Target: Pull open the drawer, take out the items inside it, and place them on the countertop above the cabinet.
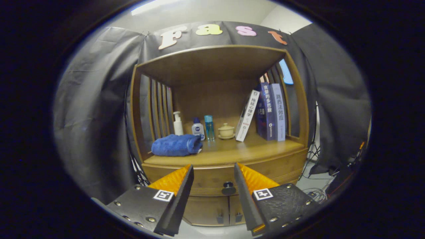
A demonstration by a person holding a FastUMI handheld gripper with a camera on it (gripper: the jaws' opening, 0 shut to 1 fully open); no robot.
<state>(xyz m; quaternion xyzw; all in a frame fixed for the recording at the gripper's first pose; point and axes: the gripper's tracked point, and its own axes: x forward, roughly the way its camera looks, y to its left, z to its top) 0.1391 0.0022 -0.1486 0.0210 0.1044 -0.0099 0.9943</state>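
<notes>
Jaws apart before drawer knob, countertop

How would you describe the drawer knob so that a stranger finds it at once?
Start at the wooden cabinet and its countertop. Just below, on the closed drawer front, sits the knob, seen between the open hand-held gripper fingers. It is round and dark, unlike the two small door handles lower down.

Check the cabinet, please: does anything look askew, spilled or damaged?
Only the white book leans against the two upright blue books. No spill or damage shows. The drawer is shut, and the open claw is short of its knob.
</notes>
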